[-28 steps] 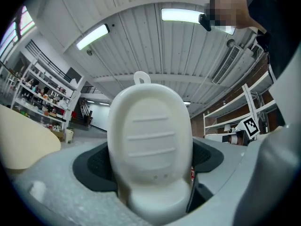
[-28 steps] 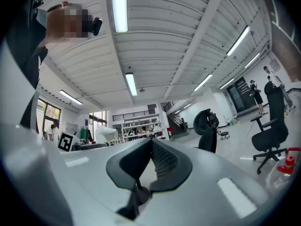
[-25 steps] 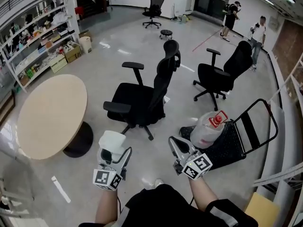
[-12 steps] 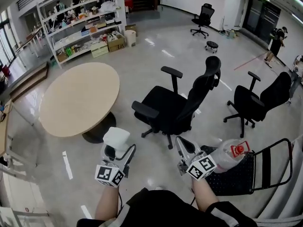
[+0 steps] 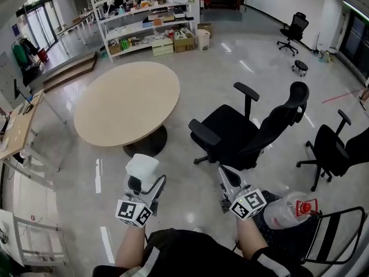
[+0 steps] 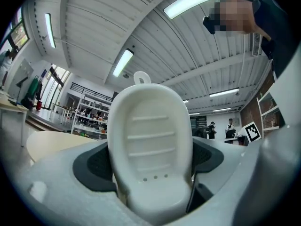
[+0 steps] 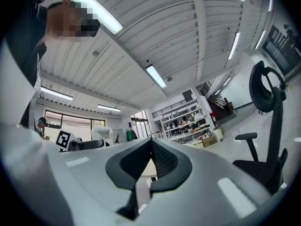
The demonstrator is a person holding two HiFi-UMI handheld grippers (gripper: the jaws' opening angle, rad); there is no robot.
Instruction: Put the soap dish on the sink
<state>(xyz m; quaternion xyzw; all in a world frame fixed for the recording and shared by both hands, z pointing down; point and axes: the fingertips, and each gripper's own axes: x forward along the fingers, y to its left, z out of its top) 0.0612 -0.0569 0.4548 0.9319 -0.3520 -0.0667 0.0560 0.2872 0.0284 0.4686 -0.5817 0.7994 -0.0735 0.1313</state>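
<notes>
A white oval soap dish (image 5: 142, 166) with ridges and small drain holes stands upright in my left gripper (image 5: 142, 176), which is shut on its lower end. It fills the middle of the left gripper view (image 6: 150, 145), pointing up towards the ceiling. My right gripper (image 5: 223, 176) is held level with the left one, low in the head view and over the floor. Its jaws are shut with nothing between them, as the right gripper view (image 7: 149, 161) shows. No sink is in any view.
A round beige table (image 5: 127, 103) stands ahead on the left. A black office chair (image 5: 248, 134) is ahead on the right, with a second chair (image 5: 334, 149) beyond it. A cart carrying a water jug (image 5: 288, 212) is close on my right. Stocked shelves (image 5: 144, 16) line the far wall.
The head view has swung left, so the round table and shelves have come towards the centre and the chairs and cart have slid right. Both grippers stay as they were, with the dish still held.
</notes>
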